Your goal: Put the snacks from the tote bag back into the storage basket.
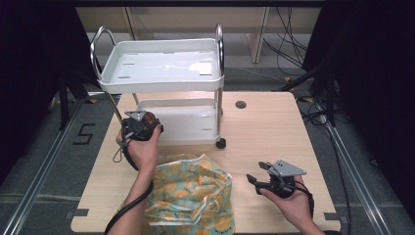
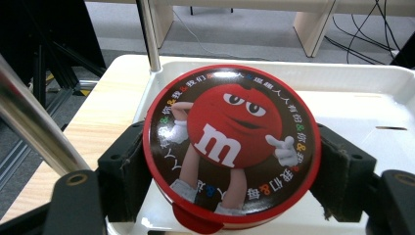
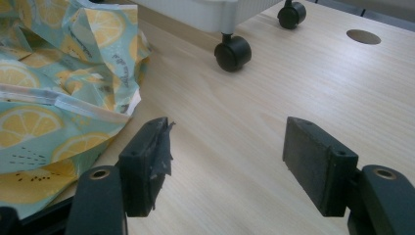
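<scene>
left gripper (image 1: pixel 141 128) pinching red candy tin (image 2: pixel 231 147), centre-left of frame over cart lower tray (image 2: pixel 352 98) | right gripper (image 3: pixel 227 166) spread, idle, lower right | tin not yet released; set-down left

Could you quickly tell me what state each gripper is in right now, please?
Left gripper: closed on the round red candy tin, over the cart's lower tray.
Right gripper: open, holding nothing, above the table.
</scene>
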Demonstrator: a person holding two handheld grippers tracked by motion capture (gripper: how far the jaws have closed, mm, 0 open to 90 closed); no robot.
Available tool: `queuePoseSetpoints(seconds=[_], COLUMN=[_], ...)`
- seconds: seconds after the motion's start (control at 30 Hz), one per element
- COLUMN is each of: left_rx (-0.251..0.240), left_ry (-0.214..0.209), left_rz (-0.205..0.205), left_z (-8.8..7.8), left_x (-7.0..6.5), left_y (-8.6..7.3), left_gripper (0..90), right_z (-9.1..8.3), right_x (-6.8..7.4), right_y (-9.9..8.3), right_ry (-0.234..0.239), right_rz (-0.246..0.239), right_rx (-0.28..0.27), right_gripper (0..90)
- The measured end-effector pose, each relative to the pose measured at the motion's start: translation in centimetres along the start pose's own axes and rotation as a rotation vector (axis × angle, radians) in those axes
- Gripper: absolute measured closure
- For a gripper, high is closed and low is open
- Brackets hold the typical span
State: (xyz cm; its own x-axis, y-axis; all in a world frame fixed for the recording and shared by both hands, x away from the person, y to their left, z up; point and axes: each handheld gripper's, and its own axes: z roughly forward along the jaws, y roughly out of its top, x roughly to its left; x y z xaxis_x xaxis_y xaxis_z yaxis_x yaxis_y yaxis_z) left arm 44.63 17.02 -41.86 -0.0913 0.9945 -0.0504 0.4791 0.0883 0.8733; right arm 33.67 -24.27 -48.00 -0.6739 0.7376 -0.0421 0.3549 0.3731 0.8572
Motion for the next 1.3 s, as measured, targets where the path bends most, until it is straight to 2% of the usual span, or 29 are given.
queuePoseSetpoints(seconds=[0.2,0.7,1.3], left_rx=[-0.011,-0.012,0.002], left_ry=[-0.003,0.001,0.008], left_rz=[-0.023,-0.036,-0.015], left_z=[0.23,0.47,0.86], left_x=[-0.21,-0.06,-0.19], left_y=[-0.09,-0.09,-0.13], left_gripper=[25.5,25.5,25.5], right_z=[0.0,-0.02,0.0], right_x=[0.0,0.05,0.0], right_y=[0.0,-0.01,-0.01], right_ry=[-0.005,-0.003,-0.002], right_rz=[-0.002,0.006,0.001], right_rx=[-0.006,0.0,-0.003], right_gripper=[35.2,35.2,35.2])
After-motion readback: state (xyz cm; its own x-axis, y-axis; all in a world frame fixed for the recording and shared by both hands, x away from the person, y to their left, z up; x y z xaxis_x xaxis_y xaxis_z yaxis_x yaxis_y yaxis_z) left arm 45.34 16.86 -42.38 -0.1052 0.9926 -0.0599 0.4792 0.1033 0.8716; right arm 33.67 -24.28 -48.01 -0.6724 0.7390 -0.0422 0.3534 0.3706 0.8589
